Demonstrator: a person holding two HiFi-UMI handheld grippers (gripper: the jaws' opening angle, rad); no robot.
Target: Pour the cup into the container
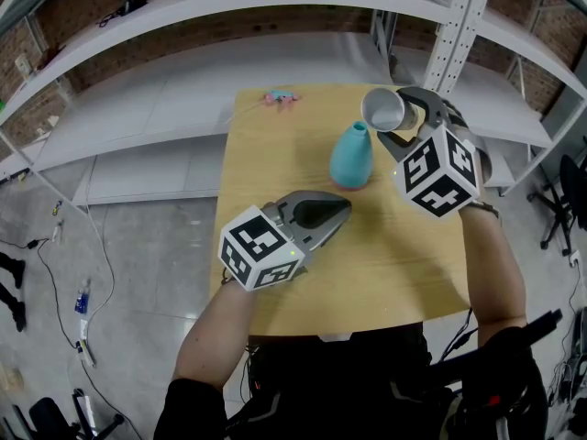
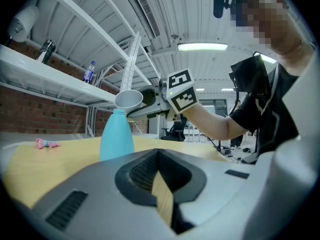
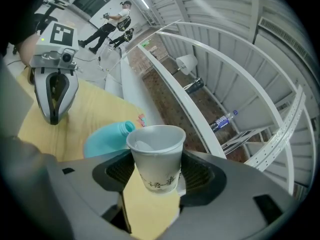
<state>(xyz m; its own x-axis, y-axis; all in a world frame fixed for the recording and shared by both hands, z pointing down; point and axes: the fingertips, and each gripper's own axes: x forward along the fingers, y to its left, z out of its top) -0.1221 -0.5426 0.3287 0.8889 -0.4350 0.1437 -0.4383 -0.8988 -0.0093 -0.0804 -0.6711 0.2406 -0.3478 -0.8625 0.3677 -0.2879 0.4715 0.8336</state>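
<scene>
A light-blue container (image 1: pixel 351 157) with a narrow neck stands upright on the wooden table (image 1: pixel 275 154), right of the middle. My right gripper (image 1: pixel 404 122) is shut on a white paper cup (image 1: pixel 383 109). It holds the cup tipped, with the mouth turned toward the container's neck and just above and to its right. The right gripper view shows the cup (image 3: pixel 156 156) between the jaws, with the container (image 3: pixel 107 139) lying behind it. I cannot tell what is inside the cup. My left gripper (image 1: pixel 344 207) is shut and holds nothing, a little in front of the container.
A small pink object (image 1: pixel 280 97) lies at the table's far edge. White metal shelves (image 1: pixel 183 71) run behind and beside the table. A perforated upright (image 1: pixel 459 26) stands close behind the right gripper. Grey floor with cables lies to the left.
</scene>
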